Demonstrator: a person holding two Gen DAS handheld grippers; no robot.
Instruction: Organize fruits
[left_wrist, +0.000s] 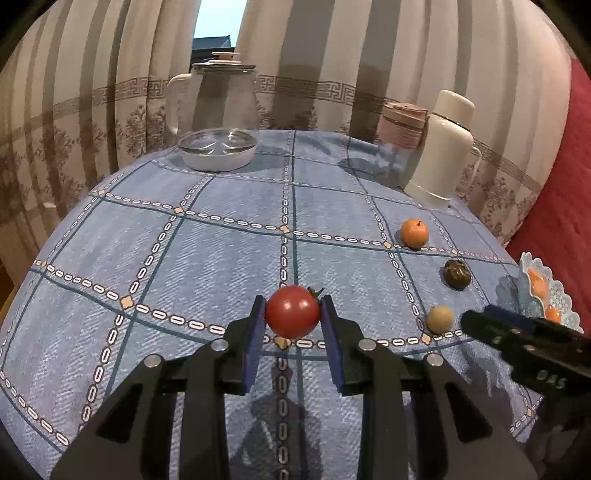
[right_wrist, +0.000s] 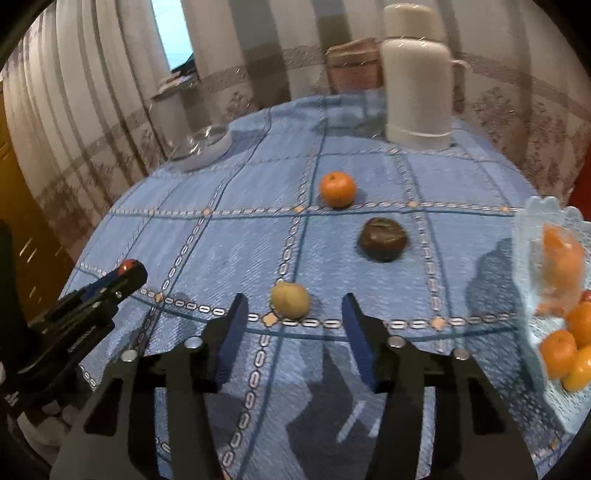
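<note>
The left gripper (left_wrist: 292, 312) tilts downward above the table (left_wrist: 221, 251) and clamps a tomato (left_wrist: 292, 311). The right gripper (right_wrist: 291, 314) tilts downward too, its jaws apart, nothing pressed, with a pale fruit (right_wrist: 290, 300) just ahead. Only its view shows the oranges (right_wrist: 565, 343) in the dish (right_wrist: 535, 221) clearly.

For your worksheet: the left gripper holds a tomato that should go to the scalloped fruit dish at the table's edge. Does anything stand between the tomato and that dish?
Yes. Between the tomato and the dish lie a pale round fruit on the cloth and the right gripper, which reaches in just before the dish.
</note>
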